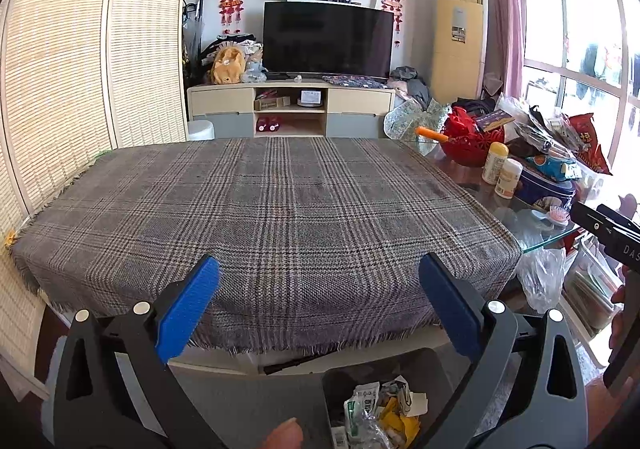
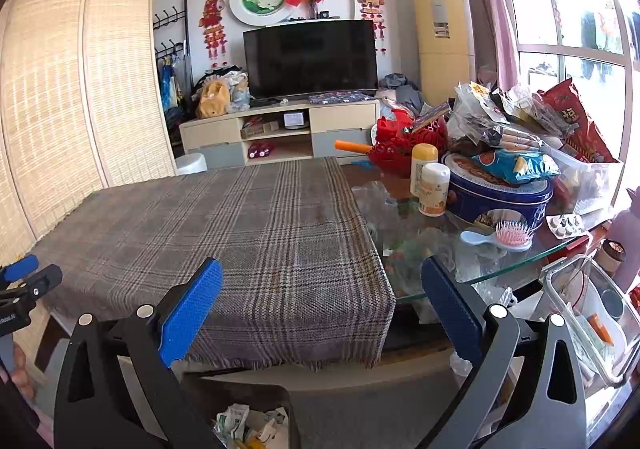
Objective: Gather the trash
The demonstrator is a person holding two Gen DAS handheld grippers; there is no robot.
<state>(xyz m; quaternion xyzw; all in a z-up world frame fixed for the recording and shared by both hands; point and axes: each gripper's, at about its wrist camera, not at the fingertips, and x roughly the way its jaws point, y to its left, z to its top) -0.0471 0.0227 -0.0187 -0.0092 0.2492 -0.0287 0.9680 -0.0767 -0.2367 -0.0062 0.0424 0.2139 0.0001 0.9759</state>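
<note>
A woven screen (image 1: 60,89) stands at 9 o'clock. The surface (image 1: 264,217) wears a grey checked cloth. A dark TV (image 1: 328,39) sits at 12 o'clock. Both the left gripper (image 1: 319,303) and the right gripper (image 2: 322,305) are wide apart and hold nothing. The trash (image 1: 380,413) lies in a grey bin (image 1: 330,381) at 6 o'clock, below the surface edge. Tins, bottles and snack bags (image 2: 516,165) crowd 3 o'clock, by the window (image 2: 568,9).

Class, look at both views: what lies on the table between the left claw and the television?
Only the plaid cloth, bare of objects, lies between the left claw and the television; the left wrist view shows this best.
</note>
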